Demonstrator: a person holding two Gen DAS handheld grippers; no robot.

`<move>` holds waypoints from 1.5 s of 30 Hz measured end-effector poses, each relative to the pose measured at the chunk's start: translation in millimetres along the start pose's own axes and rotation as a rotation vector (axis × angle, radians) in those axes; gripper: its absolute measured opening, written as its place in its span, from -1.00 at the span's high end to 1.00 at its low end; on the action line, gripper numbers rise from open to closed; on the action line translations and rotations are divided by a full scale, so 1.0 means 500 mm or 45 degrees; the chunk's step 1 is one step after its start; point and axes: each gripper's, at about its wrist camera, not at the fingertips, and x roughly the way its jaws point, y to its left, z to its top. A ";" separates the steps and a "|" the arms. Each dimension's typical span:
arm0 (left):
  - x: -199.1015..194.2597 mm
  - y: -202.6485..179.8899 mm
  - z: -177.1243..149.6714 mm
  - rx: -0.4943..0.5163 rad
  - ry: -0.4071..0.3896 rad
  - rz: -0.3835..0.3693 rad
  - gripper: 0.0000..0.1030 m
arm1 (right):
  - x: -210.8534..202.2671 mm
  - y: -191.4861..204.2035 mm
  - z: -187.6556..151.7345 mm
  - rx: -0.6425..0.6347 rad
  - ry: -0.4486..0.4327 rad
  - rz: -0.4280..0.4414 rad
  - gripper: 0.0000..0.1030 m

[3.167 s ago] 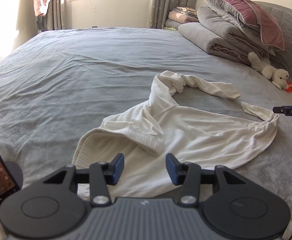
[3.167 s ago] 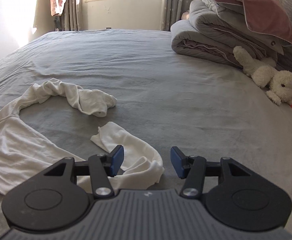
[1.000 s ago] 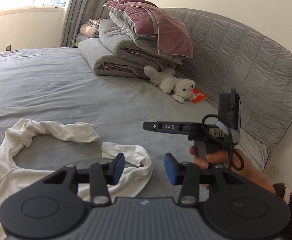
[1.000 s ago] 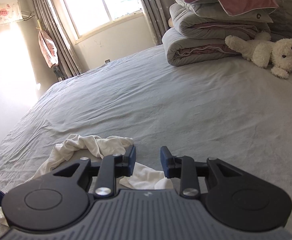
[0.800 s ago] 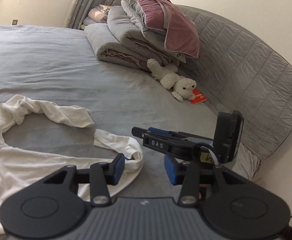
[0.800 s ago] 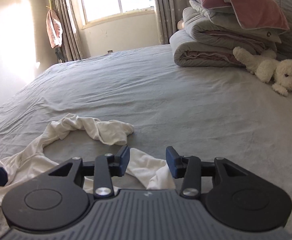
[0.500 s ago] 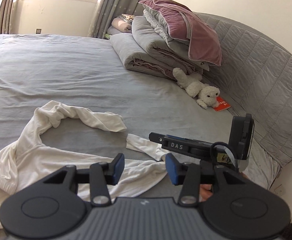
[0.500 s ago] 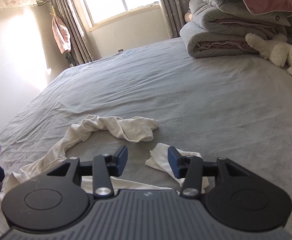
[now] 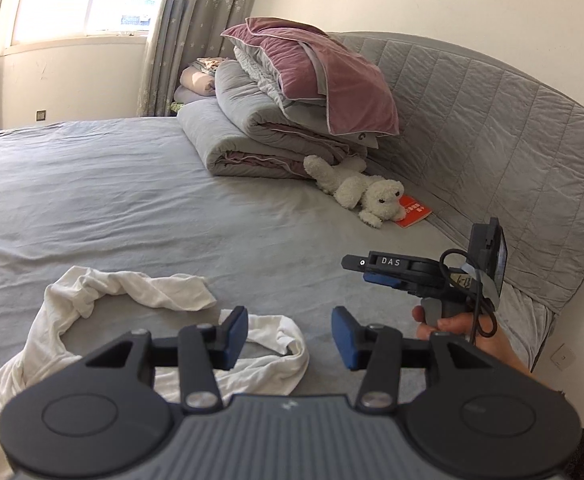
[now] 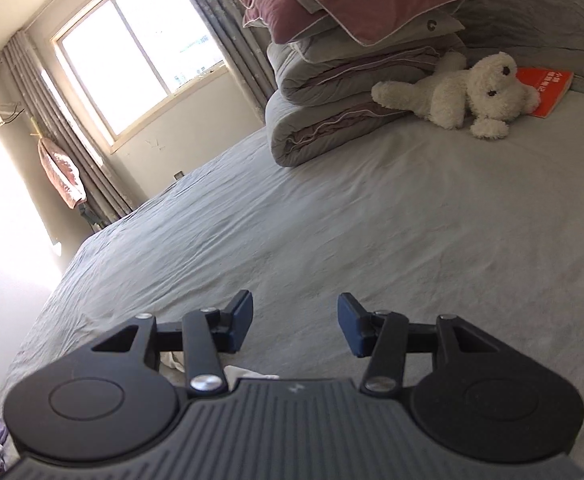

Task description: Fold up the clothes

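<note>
The right gripper (image 10: 295,326) has parted its jaws, nothing between them, and rolled, tilting its view; the white garment (image 10: 247,372) has slipped to the lower edge. In the left view, the right gripper (image 9: 366,270) sits higher right.

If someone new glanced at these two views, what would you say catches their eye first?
Probably the crumpled white garment sprawled on the grey bed, its near sleeve just beyond the open left tongs. Next, the white plush toy lying beside an orange booklet at the foot of the folded bedding stack topped by a mauve pillow.
</note>
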 end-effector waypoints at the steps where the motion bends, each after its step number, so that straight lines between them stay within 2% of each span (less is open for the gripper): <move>1: 0.011 -0.005 -0.007 0.006 0.014 0.002 0.06 | 0.002 -0.011 0.002 0.039 0.007 0.000 0.00; 4: 0.050 -0.005 -0.039 0.011 0.096 0.055 0.06 | 0.009 -0.020 0.001 0.081 0.037 0.013 0.00; 8: 0.098 0.021 -0.097 -0.001 0.232 0.158 0.06 | 0.029 -0.005 -0.015 0.033 0.114 0.010 -0.01; 14: 0.139 0.073 -0.158 0.031 0.264 0.206 0.06 | 0.074 0.018 -0.046 -0.077 0.227 -0.054 -0.01; 22: 0.162 0.159 -0.231 -0.047 0.277 0.159 0.06 | 0.139 0.038 -0.084 -0.141 0.318 -0.147 -0.01; 26: 0.181 0.178 -0.241 -0.041 0.301 0.074 0.07 | 0.163 0.051 -0.114 -0.227 0.369 -0.190 -0.01; 35: 0.221 0.184 -0.262 -0.026 0.219 -0.027 0.10 | 0.171 0.089 -0.157 -0.389 0.330 -0.194 -0.01; 36: 0.223 0.181 -0.262 -0.020 0.214 -0.035 0.10 | 0.172 0.095 -0.160 -0.406 0.328 -0.182 0.02; 38: 0.226 0.173 -0.264 -0.001 0.206 -0.042 0.13 | 0.172 0.108 -0.164 -0.422 0.330 -0.134 0.37; 39: 0.227 0.169 -0.266 0.017 0.204 -0.042 0.25 | 0.171 0.110 -0.165 -0.418 0.336 -0.114 0.70; 40: 0.228 0.166 -0.267 0.034 0.205 -0.040 0.46 | 0.168 0.111 -0.164 -0.411 0.339 -0.097 0.80; 41: 0.229 0.163 -0.268 0.053 0.207 -0.031 0.57 | 0.163 0.114 -0.160 -0.405 0.329 -0.095 0.81; 42: 0.229 0.161 -0.269 0.062 0.211 -0.025 0.80 | 0.156 0.116 -0.156 -0.404 0.308 -0.103 0.83; 43: 0.228 0.161 -0.268 0.061 0.212 -0.022 0.92 | 0.148 0.117 -0.151 -0.398 0.285 -0.115 0.84; 45: 0.224 0.162 -0.265 0.055 0.215 -0.017 0.94 | 0.131 0.112 -0.137 -0.377 0.242 -0.133 0.84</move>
